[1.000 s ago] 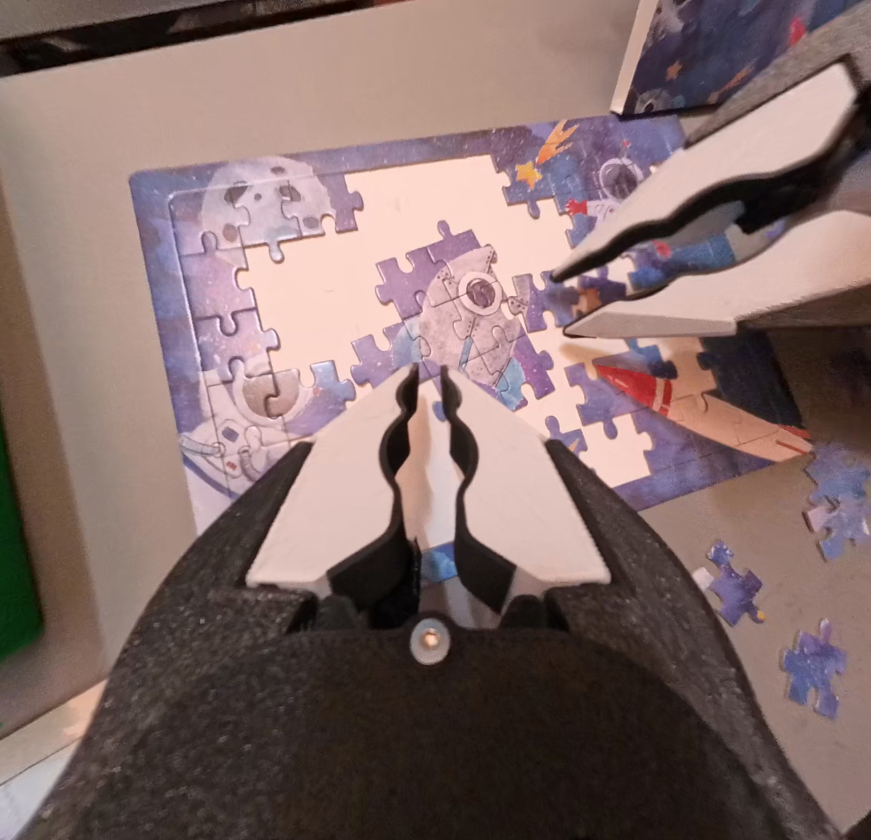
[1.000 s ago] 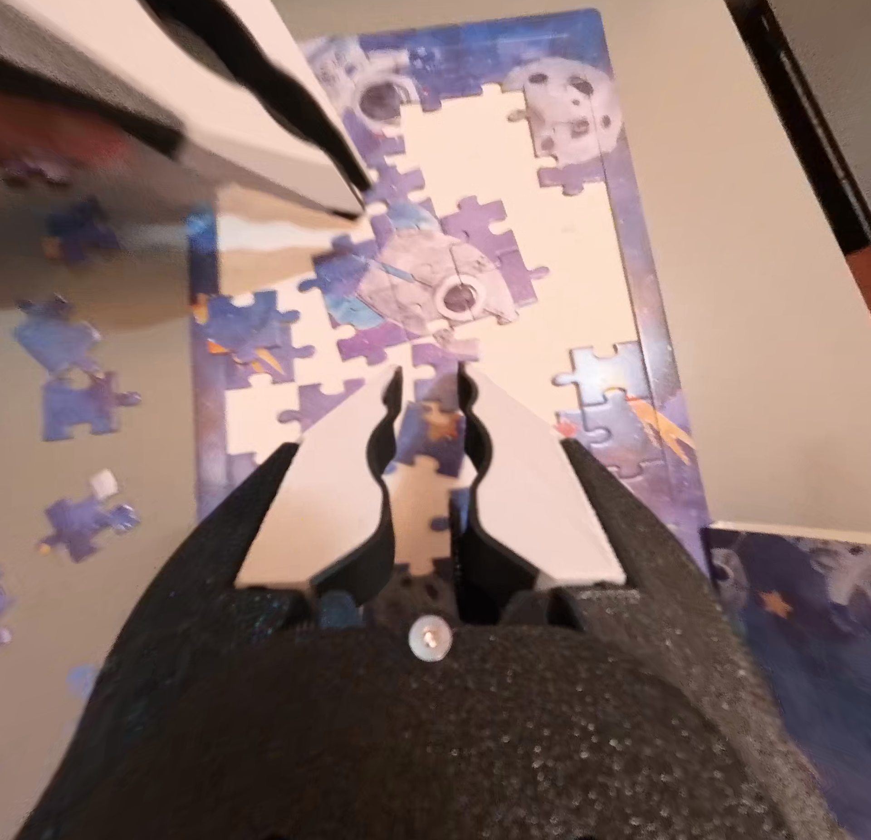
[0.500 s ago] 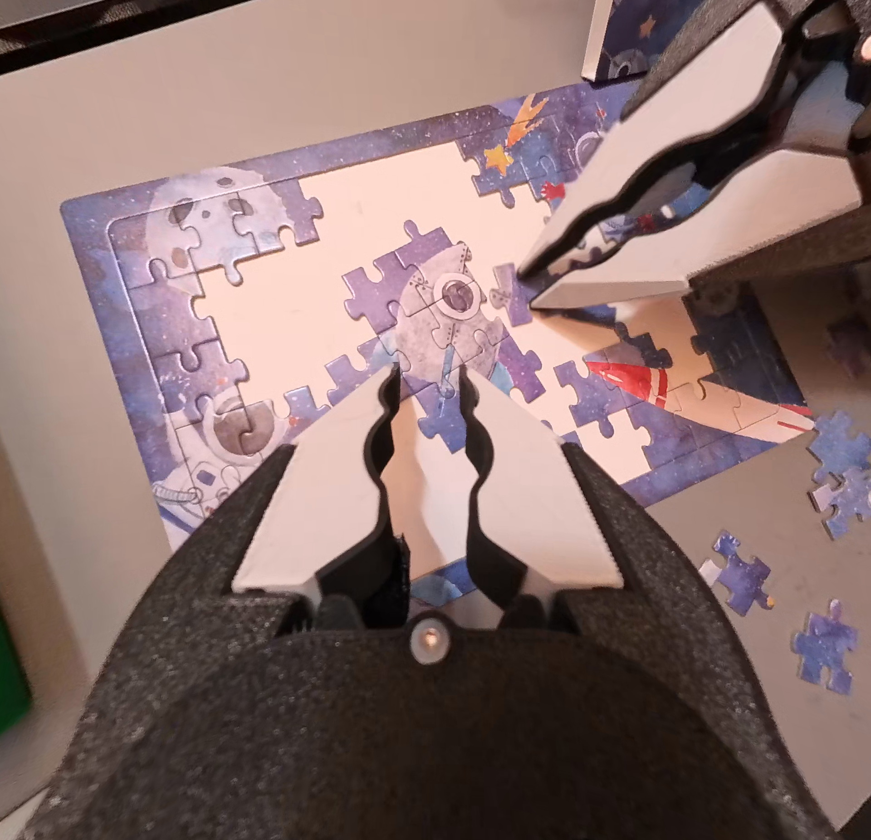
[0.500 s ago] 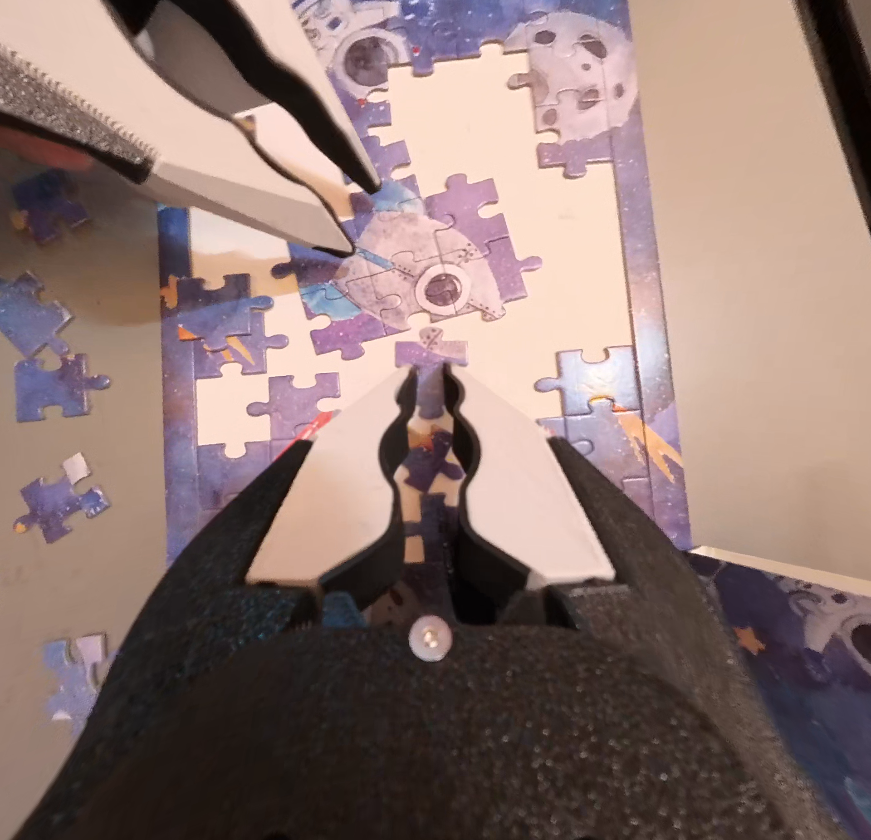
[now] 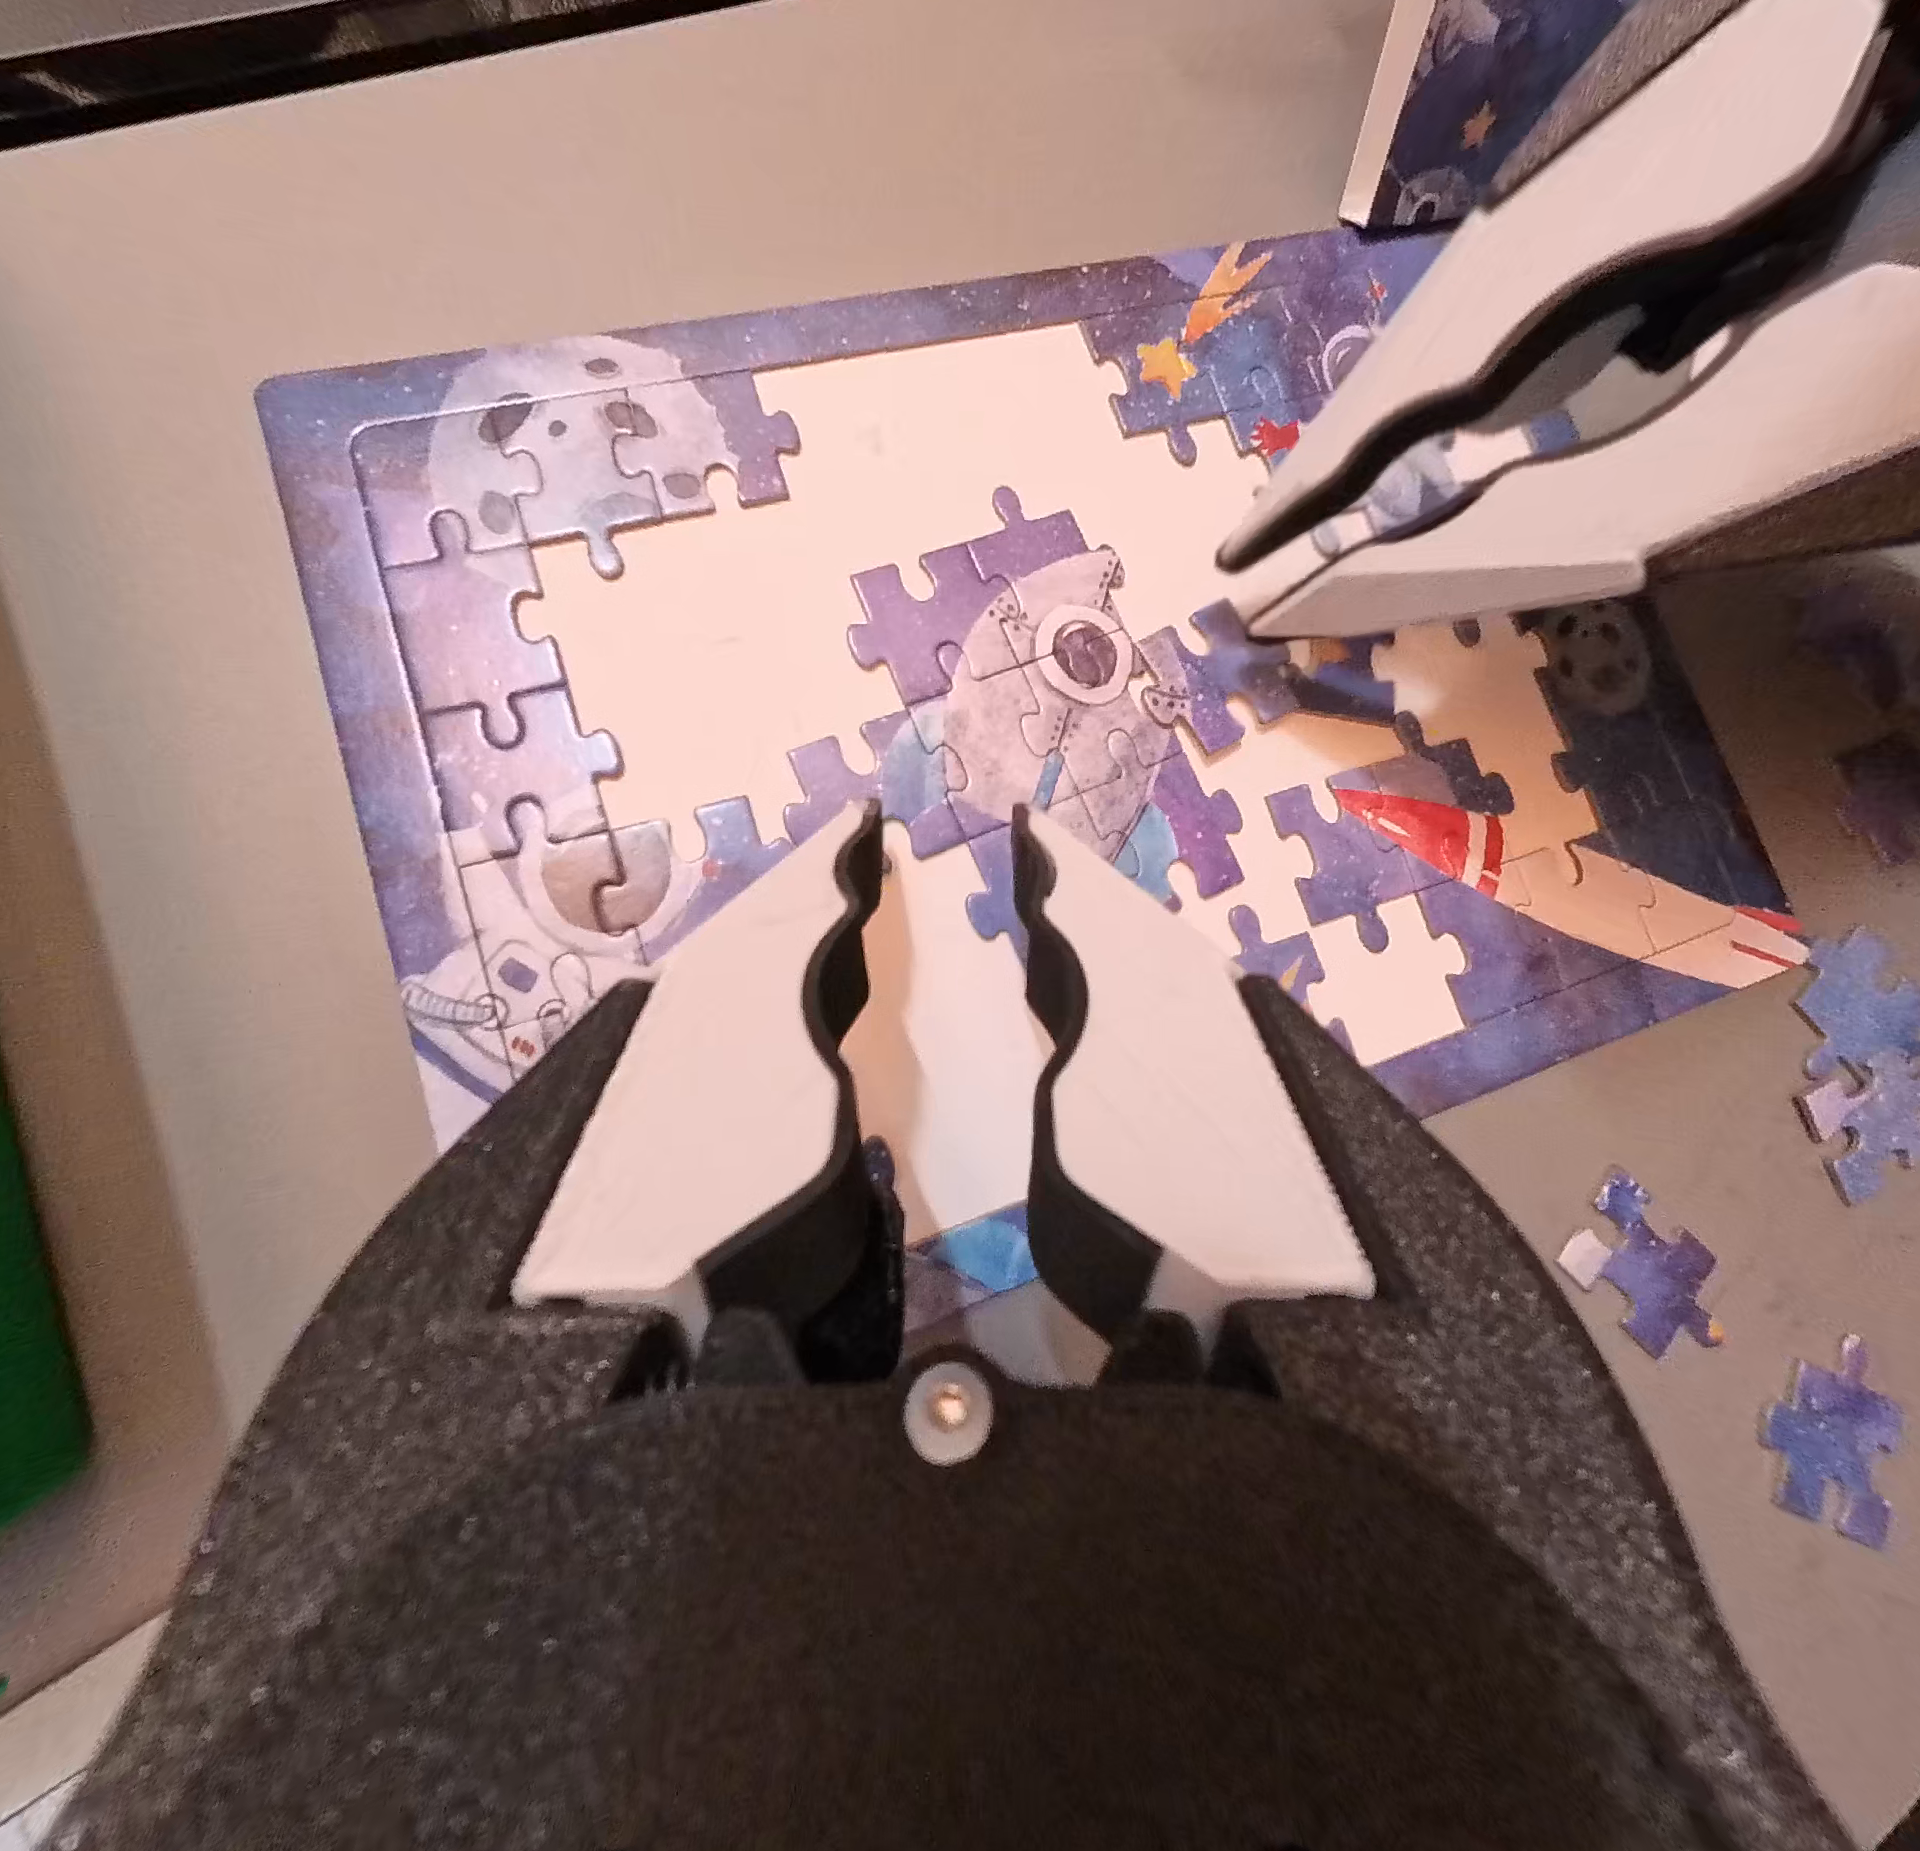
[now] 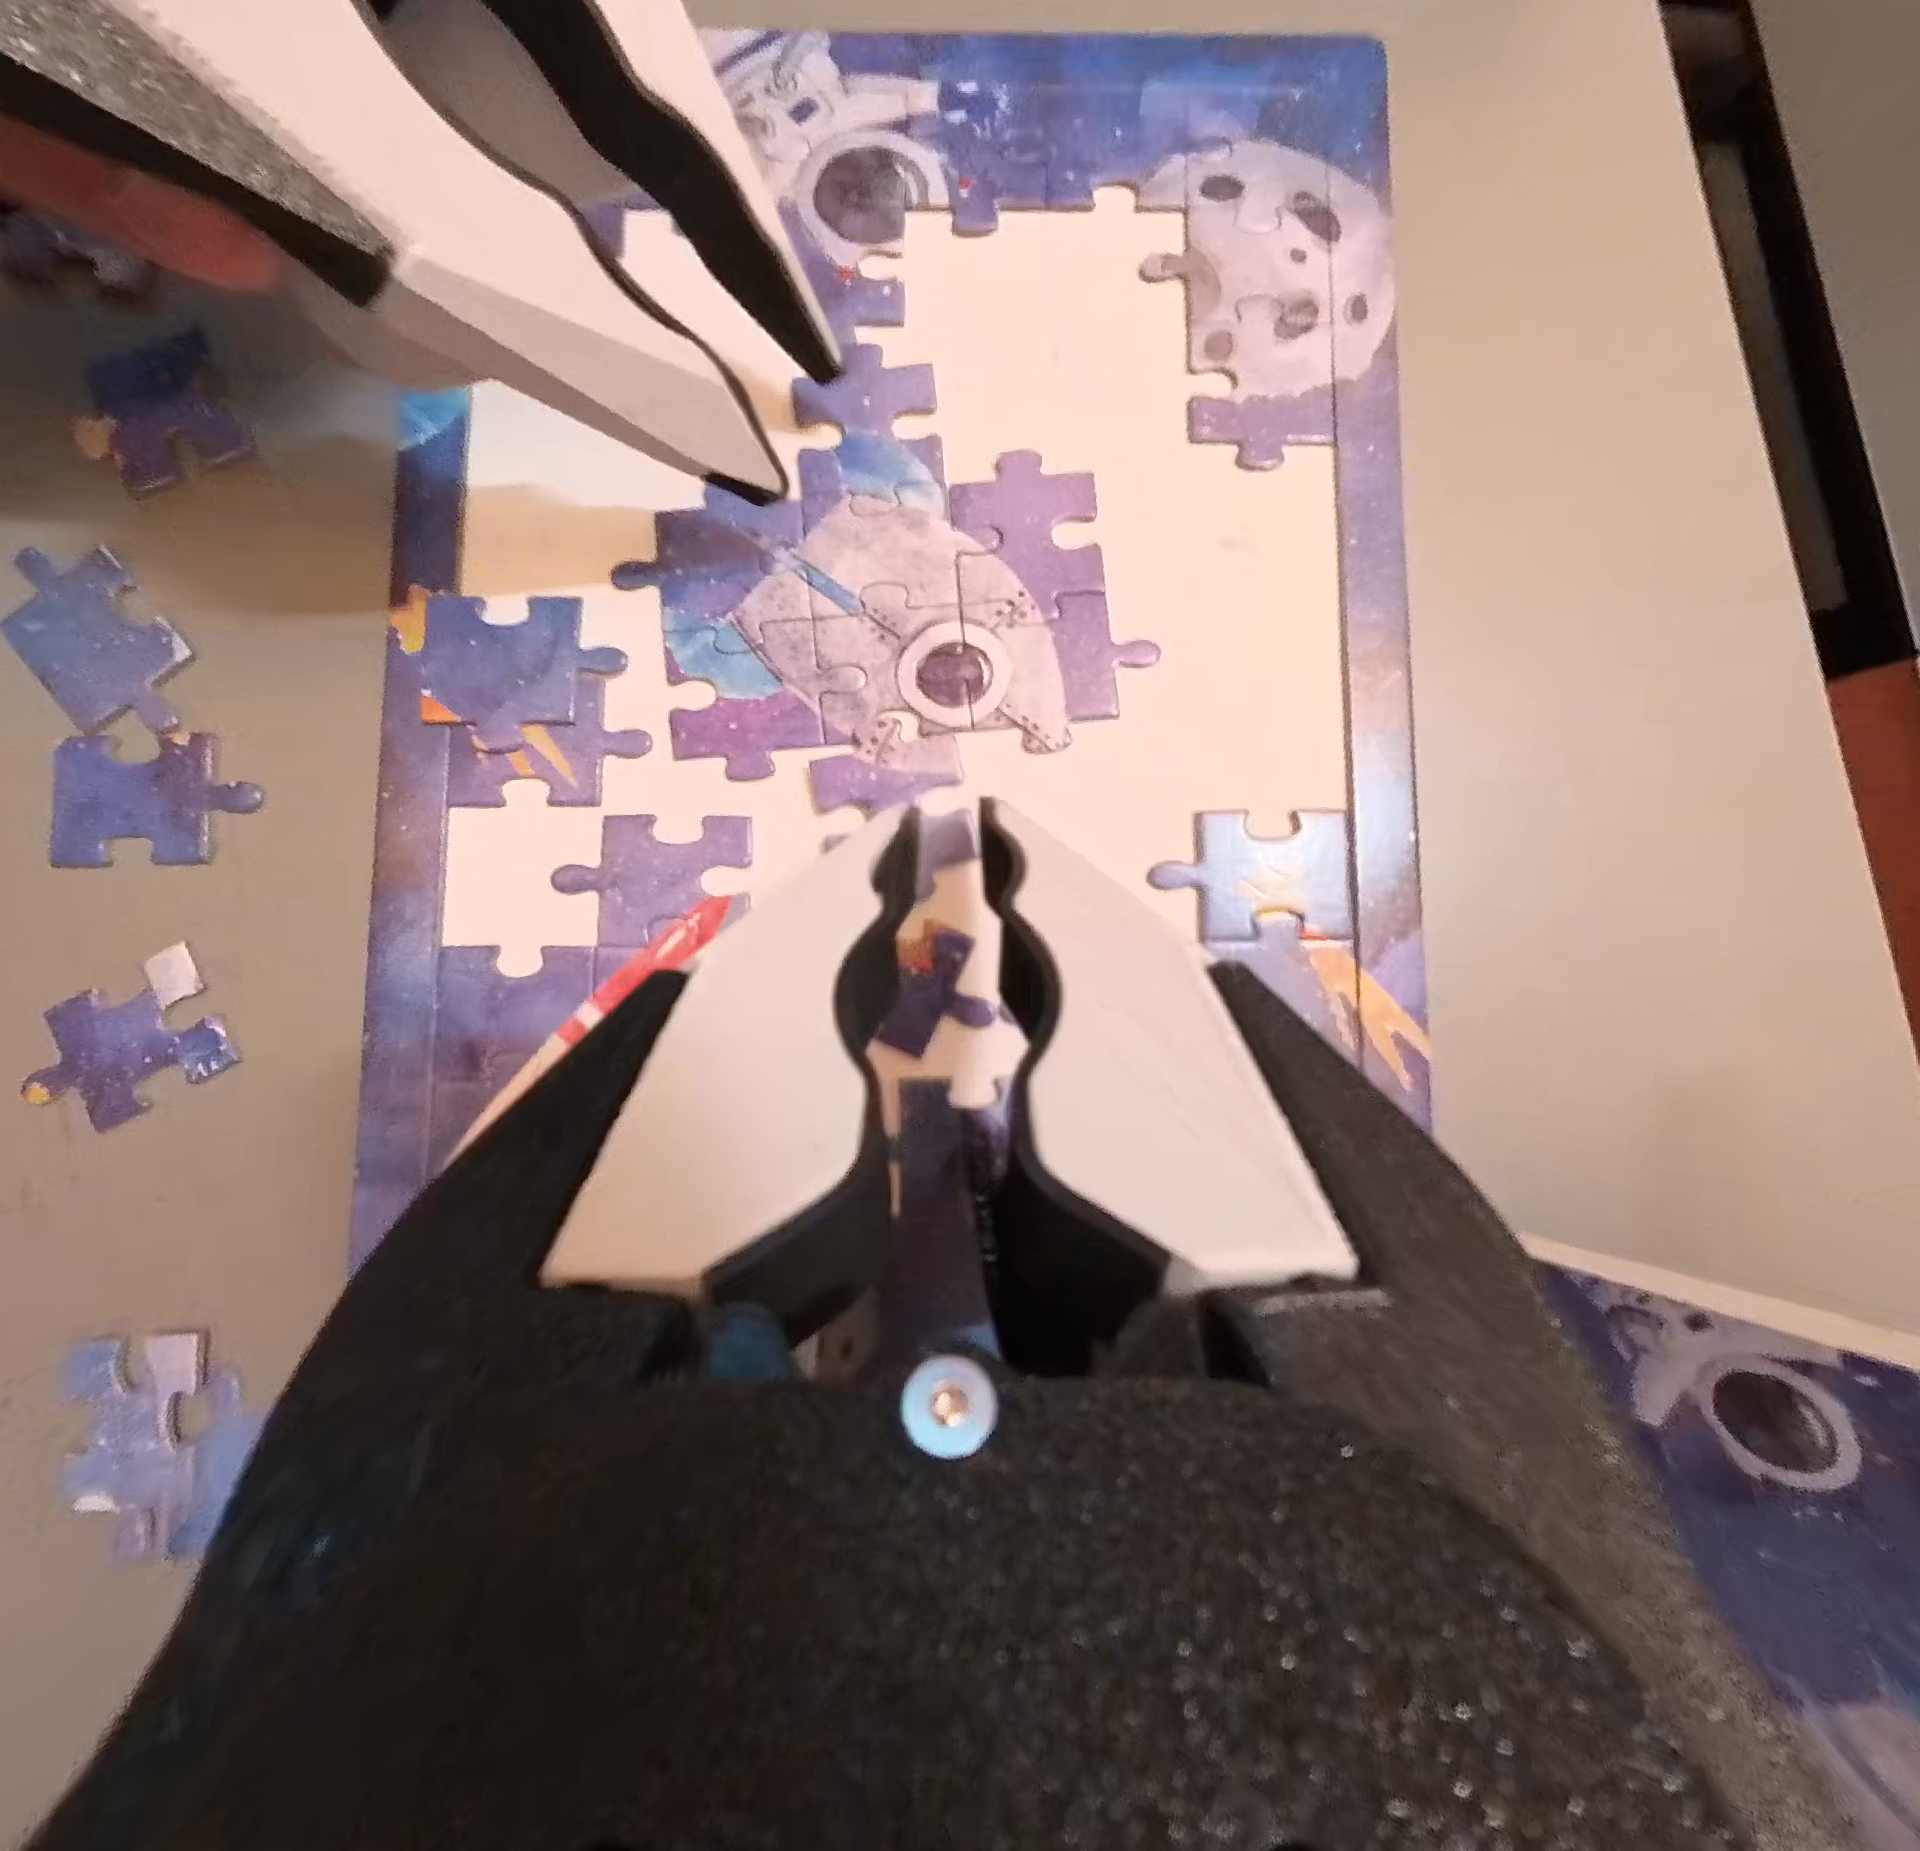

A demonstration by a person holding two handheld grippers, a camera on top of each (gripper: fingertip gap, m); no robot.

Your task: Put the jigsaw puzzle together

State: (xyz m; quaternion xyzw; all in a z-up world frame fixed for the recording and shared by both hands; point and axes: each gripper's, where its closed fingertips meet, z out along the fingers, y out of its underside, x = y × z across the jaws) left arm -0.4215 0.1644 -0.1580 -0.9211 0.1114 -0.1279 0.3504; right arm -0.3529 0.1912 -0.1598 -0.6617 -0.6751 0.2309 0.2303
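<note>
Printed matt cardboard is seen in the jigsaw puzzle (image 5: 644,596); the left gripper (image 5: 945,825) is cased in rough black foam, its fingers (image 5: 727,1053) in smooth white plastic; the beige surface (image 5: 727,212) looks matt.

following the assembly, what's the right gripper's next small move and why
Probably press the purple piece into the grey spaceship cluster with the right gripper: its tips sit at that piece, which abuts the cluster, though I cannot tell it is fully seated.

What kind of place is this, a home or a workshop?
Probably an indoor tabletop set up for a puzzle: a plain beige table, a space-themed jigsaw puzzle, loose pieces and its box. Home or workshop, I can't tell.
</note>
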